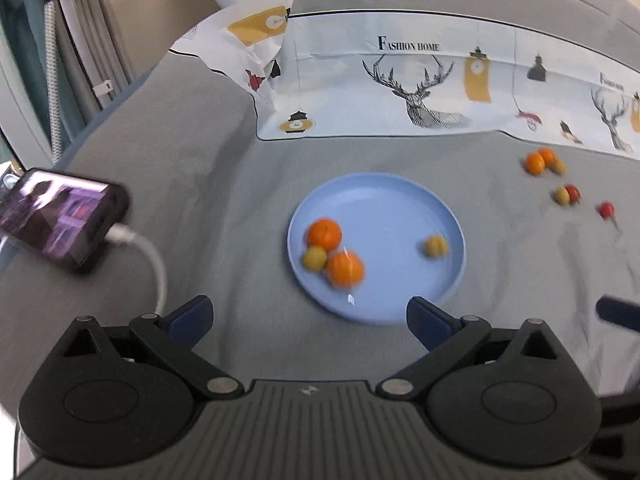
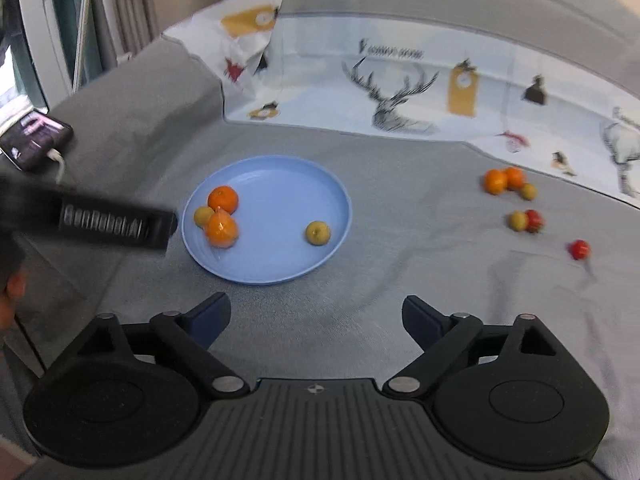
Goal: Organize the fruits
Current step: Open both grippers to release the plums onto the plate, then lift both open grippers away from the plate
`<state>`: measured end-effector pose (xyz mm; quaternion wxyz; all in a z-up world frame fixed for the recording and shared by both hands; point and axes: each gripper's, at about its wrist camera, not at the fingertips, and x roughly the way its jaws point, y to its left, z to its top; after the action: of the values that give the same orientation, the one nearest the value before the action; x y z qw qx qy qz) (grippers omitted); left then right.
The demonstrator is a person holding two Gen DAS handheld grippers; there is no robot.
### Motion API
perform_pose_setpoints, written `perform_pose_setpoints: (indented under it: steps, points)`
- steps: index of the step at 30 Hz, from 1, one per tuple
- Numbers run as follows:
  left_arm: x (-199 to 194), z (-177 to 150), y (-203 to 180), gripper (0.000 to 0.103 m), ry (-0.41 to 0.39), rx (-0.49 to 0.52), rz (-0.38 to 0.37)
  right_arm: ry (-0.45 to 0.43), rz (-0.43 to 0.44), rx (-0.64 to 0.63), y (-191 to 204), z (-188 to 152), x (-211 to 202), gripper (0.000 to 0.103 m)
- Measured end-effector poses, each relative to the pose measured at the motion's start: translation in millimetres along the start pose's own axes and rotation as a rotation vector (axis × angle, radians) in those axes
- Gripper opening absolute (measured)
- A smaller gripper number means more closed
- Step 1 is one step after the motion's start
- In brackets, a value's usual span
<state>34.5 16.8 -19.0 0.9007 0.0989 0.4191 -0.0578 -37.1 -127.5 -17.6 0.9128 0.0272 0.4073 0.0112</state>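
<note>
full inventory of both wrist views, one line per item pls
plate: 1, light blue, centre of the grey cloth
oranges on plate: 2, orange, left part of plate, one seems wrapped in clear film
small fruits on plate: 2, yellow-green, one beside the oranges, one alone at right
loose oranges: 2, orange, on cloth right of plate, touching
loose small fruits: 2, yellow-green, on cloth right of plate
red fruits: 2, red, on cloth, far right
phone: 1, black, screen lit, white cable plugged in, far left
printed cloth: 1, white with deer print, behind plate
left gripper: black, open, empty
right gripper: black, open, empty
</note>
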Motion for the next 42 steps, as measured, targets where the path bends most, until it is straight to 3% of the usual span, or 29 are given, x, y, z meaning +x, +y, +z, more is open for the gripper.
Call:
perform_pose_setpoints:
  steps: [7,9,20,42]
  points:
    - [-47,-33,0,0.103,-0.064,0.027,0.029,-0.070,-0.024,0.000,6,-27,-50,0.095]
    - [-59,-39,-1,0.103,-0.085,0.033,0.034,-0.108,-0.027,-0.007,8,-31,-65,0.100]
    - [-106,-52,2,0.103,-0.147,0.020,0.030,-0.214,-0.020,-0.017,13,-43,-113,0.100]
    - [-124,-57,0,0.103,-0.170,0.039,0.024,-0.245,-0.013,-0.020,18,-49,-132,0.100]
